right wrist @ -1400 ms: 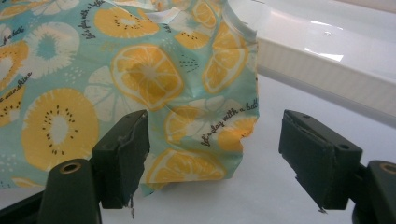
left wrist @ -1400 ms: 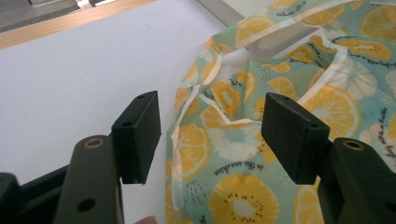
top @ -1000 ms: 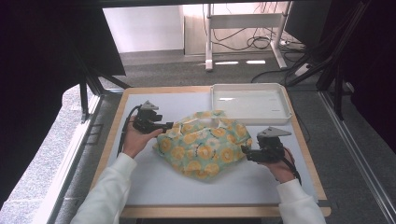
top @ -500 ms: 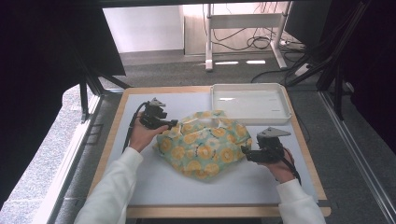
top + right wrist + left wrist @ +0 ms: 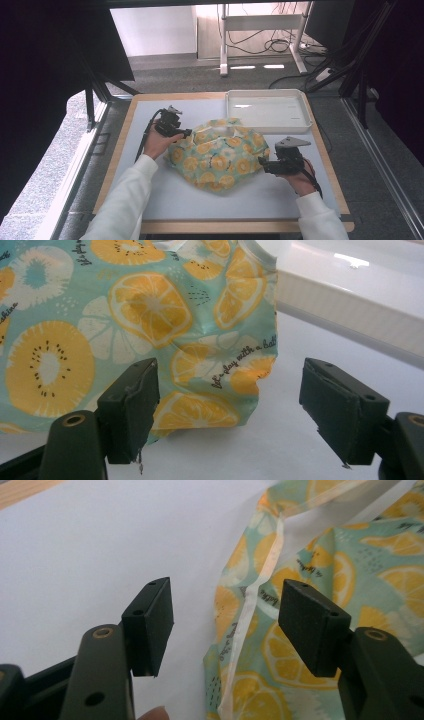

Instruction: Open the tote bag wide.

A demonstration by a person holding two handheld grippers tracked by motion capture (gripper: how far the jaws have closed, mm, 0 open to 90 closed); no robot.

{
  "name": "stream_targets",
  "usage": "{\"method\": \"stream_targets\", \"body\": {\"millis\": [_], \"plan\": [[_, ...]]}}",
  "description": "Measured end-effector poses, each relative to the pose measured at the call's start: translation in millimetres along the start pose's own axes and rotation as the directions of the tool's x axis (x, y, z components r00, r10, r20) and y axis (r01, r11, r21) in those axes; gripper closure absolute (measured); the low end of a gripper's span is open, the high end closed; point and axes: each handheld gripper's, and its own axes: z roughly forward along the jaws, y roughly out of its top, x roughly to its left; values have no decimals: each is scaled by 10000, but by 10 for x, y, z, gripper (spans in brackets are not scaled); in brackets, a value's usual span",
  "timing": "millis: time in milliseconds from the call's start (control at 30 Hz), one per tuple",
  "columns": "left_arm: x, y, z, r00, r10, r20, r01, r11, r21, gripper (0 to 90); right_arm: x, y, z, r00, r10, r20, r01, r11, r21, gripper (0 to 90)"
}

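The left gripper (image 5: 186,133) has moved closer to the fruit-print cloth (image 5: 217,157), jaws wide open, its edge between them ungripped. The right gripper (image 5: 264,165) stays put, open, holding nothing.

Fruit-print cloth (image 5: 217,160) between 2 hand-held grippers, white tray (image 5: 267,116) behind.

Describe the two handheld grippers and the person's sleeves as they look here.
Both arms wear white long sleeves. The left gripper and right gripper are black, each with two flat rectangular pads on screwed arms. A black cable trails from the left; a grey three-cornered plate tops the right.
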Motion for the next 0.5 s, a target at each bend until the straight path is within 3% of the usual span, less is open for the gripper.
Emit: {"method": "stream_targets", "body": {"millis": [133, 200, 367, 433, 500], "plan": [[16, -36, 45, 10000, -44, -55, 45, 9999, 162, 419, -13, -6, 2, 10000, 23, 33, -23, 10000, 6, 235], [38, -68, 91, 9997, -185, -141, 192, 9985, 507, 490, -11, -7, 6, 10000, -9, 34, 9, 10000, 29, 235], [64, -104, 138, 9996, -280, 71, 274, 9969, 743, 641, -13, -7, 8, 10000, -1, 60, 1, 10000, 20, 235], [65, -112, 144, 9992, -305, 250, 286, 9971, 703, 763, -18, -10, 9, 10000, 3, 88, -3, 10000, 28, 234], [58, -112, 135, 9991, -287, 327, 268, 9980, 575, 798, -20, -11, 8, 9999, -1, 102, 1, 10000, 23, 234]]}}
